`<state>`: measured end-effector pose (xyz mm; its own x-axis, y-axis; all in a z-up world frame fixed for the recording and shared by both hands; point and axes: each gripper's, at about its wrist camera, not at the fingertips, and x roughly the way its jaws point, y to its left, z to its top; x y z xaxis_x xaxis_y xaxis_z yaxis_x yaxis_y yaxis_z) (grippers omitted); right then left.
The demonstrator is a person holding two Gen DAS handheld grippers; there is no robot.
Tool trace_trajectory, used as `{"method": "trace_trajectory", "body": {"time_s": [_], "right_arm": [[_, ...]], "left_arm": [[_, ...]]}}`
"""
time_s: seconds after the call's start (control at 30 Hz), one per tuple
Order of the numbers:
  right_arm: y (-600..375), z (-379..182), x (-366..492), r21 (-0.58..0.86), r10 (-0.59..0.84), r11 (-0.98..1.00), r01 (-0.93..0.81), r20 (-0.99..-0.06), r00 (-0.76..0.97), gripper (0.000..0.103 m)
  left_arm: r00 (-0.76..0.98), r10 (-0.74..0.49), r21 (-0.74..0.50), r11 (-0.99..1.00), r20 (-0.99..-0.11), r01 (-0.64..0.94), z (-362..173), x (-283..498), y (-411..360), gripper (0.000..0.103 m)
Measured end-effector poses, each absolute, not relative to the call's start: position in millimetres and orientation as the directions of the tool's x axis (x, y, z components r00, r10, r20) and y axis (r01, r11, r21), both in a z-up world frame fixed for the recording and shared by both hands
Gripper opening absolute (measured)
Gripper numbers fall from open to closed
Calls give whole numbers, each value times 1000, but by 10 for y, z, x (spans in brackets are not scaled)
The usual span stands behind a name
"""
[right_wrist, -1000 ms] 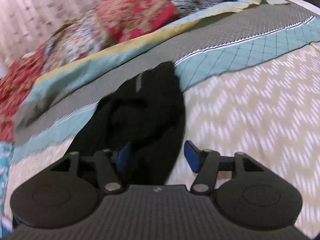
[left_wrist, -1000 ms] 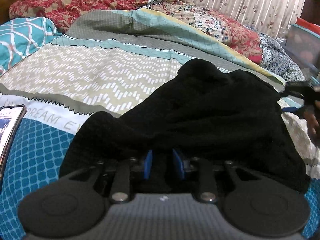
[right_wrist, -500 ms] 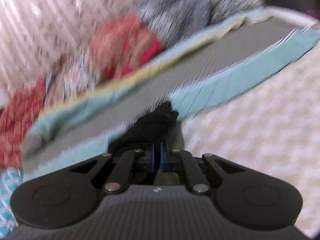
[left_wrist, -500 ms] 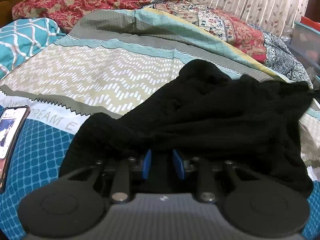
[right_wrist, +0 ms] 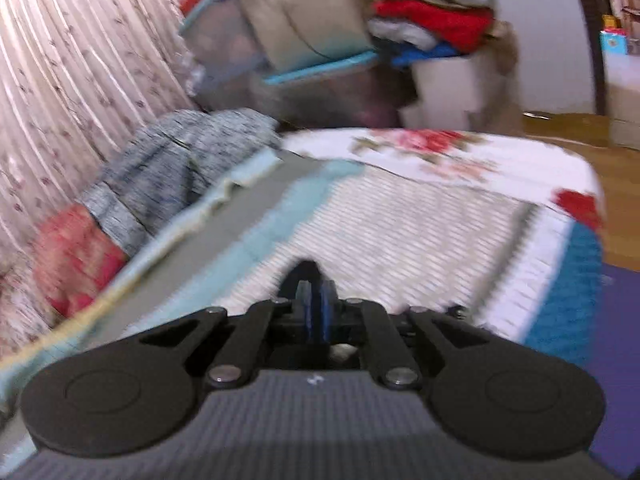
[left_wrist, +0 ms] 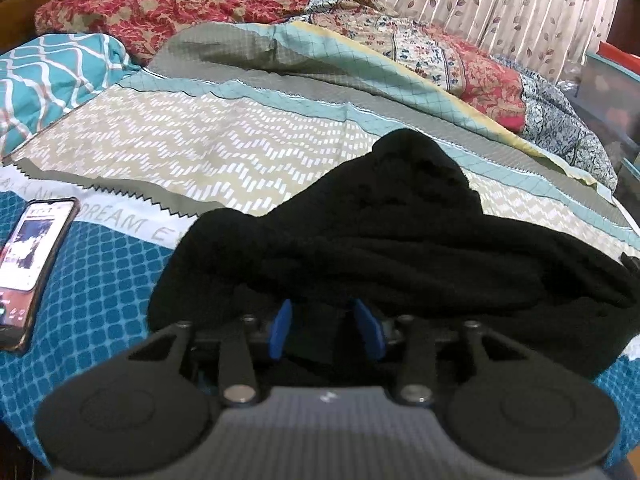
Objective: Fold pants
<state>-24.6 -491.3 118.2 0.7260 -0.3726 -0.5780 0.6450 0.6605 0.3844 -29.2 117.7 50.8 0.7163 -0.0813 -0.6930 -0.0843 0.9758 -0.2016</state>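
The black pants point(left_wrist: 400, 240) lie in a rumpled heap on the patterned bedspread point(left_wrist: 200, 152), stretched out toward the right in the left wrist view. My left gripper point(left_wrist: 325, 326) sits at their near edge. Its jaws are opening, the blue pads stand apart, and black cloth lies between and over them without being pinched. In the blurred right wrist view, my right gripper point(right_wrist: 315, 304) is shut on a small tuft of the black pants point(right_wrist: 305, 270) that sticks out past the pads, held above the bed.
A phone point(left_wrist: 28, 264) with a lit screen lies on the blue part of the bedspread at the left. Crumpled floral quilts point(left_wrist: 180, 12) line the far side by the curtain point(right_wrist: 60, 80). Beyond the bed's end stand storage boxes point(right_wrist: 312, 60) piled with clothes, and a wooden floor point(right_wrist: 616, 208).
The right gripper closed on the pants' edge and swung fast to the right, now facing the bed's end. The left jaws widened. The pants were pulled out toward the right.
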Motion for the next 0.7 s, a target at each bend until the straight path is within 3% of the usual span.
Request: {"method": "trace_trajectory", "body": {"time_s": [0.13, 0.37, 0.47, 0.7], "right_arm": [[-4794, 1055, -354, 367, -365, 660, 655, -606, 707, 31], [-4381, 1117, -194, 405, -191, 764, 502, -601, 776, 39], [-4078, 1097, -157, 422, -50, 821, 385, -618, 785, 44], [-3548, 906, -225, 497, 227, 846, 191, -661, 715, 46]], "left_arm": [[724, -73, -205, 974, -686, -96, 585, -422, 1220, 44], [740, -40, -229, 961, -671, -155, 701, -656, 1443, 56], [733, -51, -285, 938, -678, -199, 686, -750, 1635, 58], [710, -169, -459, 856, -683, -238, 529, -842, 2001, 60]]}}
